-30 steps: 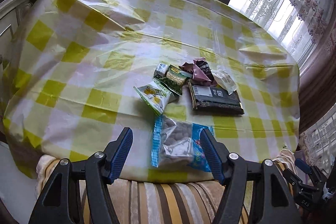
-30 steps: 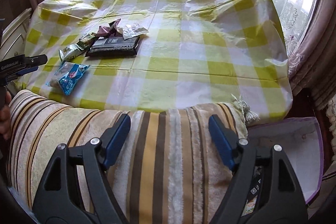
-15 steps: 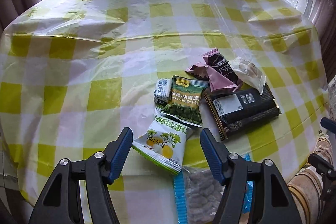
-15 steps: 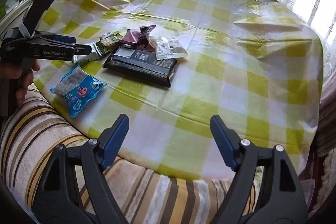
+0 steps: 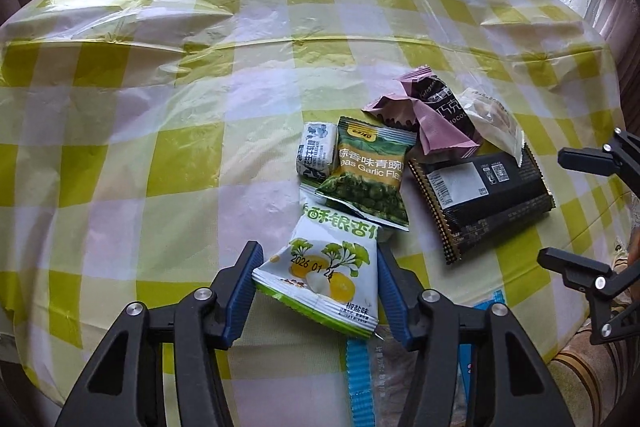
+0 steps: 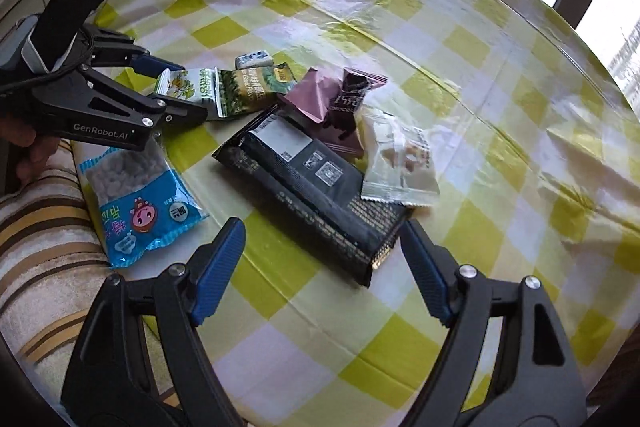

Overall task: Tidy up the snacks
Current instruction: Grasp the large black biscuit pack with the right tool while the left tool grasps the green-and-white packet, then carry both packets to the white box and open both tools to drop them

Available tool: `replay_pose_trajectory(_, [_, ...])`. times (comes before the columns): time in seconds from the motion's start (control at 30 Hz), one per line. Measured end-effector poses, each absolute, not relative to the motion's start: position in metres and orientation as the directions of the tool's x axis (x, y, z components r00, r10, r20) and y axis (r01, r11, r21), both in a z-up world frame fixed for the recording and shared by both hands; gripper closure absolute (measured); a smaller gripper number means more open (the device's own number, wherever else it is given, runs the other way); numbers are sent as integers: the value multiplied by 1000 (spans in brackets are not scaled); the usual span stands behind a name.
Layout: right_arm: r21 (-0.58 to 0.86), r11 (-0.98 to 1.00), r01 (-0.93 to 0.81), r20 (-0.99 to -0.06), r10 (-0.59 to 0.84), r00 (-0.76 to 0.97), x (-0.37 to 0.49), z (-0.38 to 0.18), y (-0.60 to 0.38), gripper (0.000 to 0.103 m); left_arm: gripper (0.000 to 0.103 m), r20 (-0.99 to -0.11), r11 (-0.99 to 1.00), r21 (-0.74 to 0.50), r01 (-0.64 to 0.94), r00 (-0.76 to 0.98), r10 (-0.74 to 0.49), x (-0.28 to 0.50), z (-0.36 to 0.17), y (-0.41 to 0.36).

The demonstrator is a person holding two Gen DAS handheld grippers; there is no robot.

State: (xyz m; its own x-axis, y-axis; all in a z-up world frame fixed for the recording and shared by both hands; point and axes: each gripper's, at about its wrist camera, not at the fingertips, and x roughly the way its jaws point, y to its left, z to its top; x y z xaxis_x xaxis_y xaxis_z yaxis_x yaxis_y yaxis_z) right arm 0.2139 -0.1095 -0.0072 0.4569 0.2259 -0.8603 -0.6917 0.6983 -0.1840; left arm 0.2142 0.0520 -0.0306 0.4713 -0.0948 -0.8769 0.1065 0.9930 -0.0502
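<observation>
At the near edge of the table (image 5: 132,99), right of its middle, the snacks lie in one loose heap on the yellow check cloth.

- Left gripper (image 5: 318,255): points steeply down over the white ginkgo packet (image 5: 332,279). Jaws have just been closing, about half open now, packet between them. Blue pads meet its two side edges; how firm the hold is, I cannot tell.
- Packet's long axis runs straight away from the left gripper toward the table's centre, in line with the fingers, so the jaws close across its short width. Its far end is tucked under the green pea packet (image 5: 368,179), which overlaps it. Judgement: a lift should come back toward the near edge first, or the green one drags along.
- A small white sweet (image 5: 316,151) sits just beside the green packet, on the side away from the black packet (image 6: 320,195).
- Right gripper (image 6: 322,225): jaws wide, holding nothing. It faces the black packet, whose near corner lies just ahead of the open fingers, not touched. This packet's long axis runs slantwise to the right gripper's fingers, so a wrist roll looks needed before closing on it.
- Blue packet (image 6: 144,203): at the very near edge, beneath the left gripper, partly over the striped cushion (image 6: 40,247).
- Nearer hand: left for the ginkgo packet, right for the black one.
</observation>
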Motion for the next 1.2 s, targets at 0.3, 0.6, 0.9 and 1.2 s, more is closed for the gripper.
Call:
replay_pose_trajectory(0.3, [-141, 534, -834, -901, 280, 332, 243, -17, -78, 21, 47, -865, 992, -74, 98, 489, -113, 211, -30, 55])
replay_pose_trajectory(0.6, [-78, 579, -812, -930, 251, 268, 266, -35, -78, 23, 47, -858, 992, -93, 90, 497, -126, 211, -30, 58])
replay_pose_trajectory(0.9, [27, 854, -519, -899, 247, 360, 268, -35, -102, 31, 47, -856, 992, -105, 72, 502, -127, 210, -30, 61])
replay_pose_trajectory(1.2, [63, 940, -335, -861, 221, 457, 239, -31, -114, 44, 49, -847, 993, -115, 8, 522, -102, 206, -28, 72])
